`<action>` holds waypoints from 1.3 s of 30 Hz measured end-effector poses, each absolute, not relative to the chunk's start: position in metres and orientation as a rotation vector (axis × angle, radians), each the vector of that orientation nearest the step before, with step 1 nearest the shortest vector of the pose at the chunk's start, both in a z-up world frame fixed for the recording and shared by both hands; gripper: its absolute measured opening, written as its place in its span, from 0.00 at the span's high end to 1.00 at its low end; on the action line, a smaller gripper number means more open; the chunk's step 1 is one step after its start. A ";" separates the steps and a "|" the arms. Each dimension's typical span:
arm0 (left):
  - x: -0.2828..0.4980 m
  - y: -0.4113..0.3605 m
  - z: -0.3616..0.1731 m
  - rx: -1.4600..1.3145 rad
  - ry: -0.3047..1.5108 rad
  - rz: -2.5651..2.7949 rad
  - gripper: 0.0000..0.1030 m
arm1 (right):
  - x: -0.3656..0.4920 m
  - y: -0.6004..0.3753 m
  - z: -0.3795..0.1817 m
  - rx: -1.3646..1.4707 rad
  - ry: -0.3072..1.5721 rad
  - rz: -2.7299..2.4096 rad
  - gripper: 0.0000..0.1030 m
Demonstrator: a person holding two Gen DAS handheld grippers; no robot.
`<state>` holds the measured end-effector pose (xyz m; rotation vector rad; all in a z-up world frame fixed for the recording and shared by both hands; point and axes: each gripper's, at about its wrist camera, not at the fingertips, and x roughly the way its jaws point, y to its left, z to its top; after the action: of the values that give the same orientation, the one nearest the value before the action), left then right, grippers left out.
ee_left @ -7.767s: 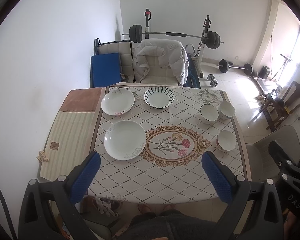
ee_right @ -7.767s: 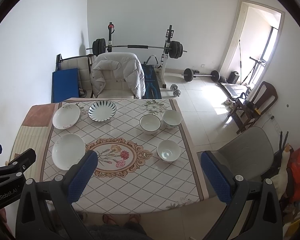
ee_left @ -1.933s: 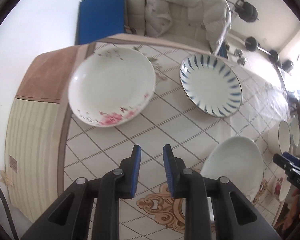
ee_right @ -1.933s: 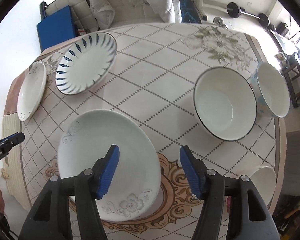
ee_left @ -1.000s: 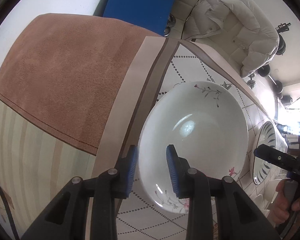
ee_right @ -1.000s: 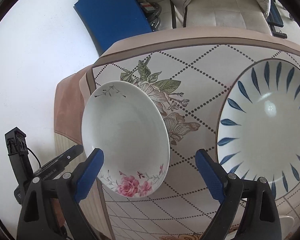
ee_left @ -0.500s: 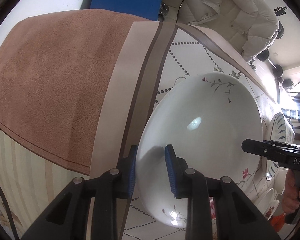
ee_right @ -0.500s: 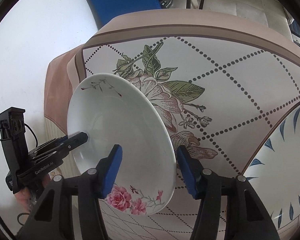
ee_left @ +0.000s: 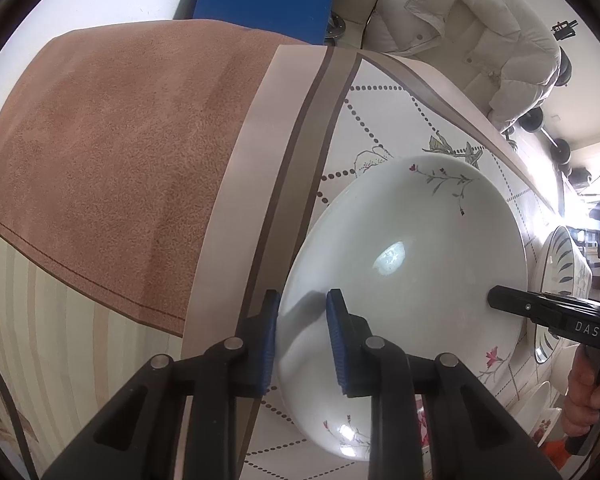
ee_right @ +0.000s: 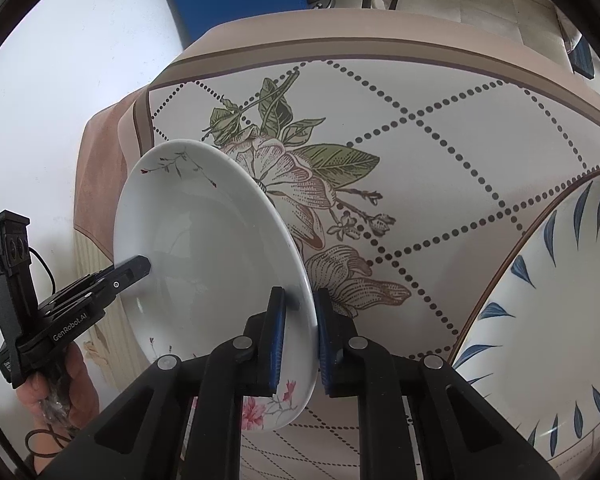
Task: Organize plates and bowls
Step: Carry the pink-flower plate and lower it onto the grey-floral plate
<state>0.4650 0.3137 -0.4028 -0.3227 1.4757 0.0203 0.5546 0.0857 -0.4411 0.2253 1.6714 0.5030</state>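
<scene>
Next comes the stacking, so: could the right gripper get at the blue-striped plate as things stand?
Probably not yet: the right gripper is clamped on the pink-flower plate's rim. The blue-striped plate lies unobstructed beside it.

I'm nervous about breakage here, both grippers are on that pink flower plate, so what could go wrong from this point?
1. The left gripper and right gripper each pinch only the thin rim of the pink flower plate; uneven pulling could make the glazed rim slip out.
2. The plate looks tilted, so it could drop onto the tablecloth.
3. The blue-leaf plate sits close on the right; swinging that way could clip it.
</scene>
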 end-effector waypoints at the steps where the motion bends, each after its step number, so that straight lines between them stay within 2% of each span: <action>1: 0.463 0.314 -0.401 -0.318 1.473 0.023 0.80 | 0.554 0.087 -0.441 0.223 1.672 0.504 0.84; 11: 0.444 0.309 -0.384 -0.274 1.460 0.017 0.81 | 0.531 0.075 -0.436 0.253 1.662 0.519 0.85; 25: 0.425 0.266 -0.348 -0.210 1.430 -0.028 0.81 | 0.491 0.025 -0.390 0.302 1.604 0.523 0.86; 39: 0.387 0.148 -0.322 -0.098 1.439 -0.196 0.81 | 0.408 -0.097 -0.353 0.433 1.563 0.424 0.86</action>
<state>0.3875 0.1476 -0.3219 -0.0977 1.4386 -0.1963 0.4083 -0.0971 -0.3528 0.4332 1.5633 0.4243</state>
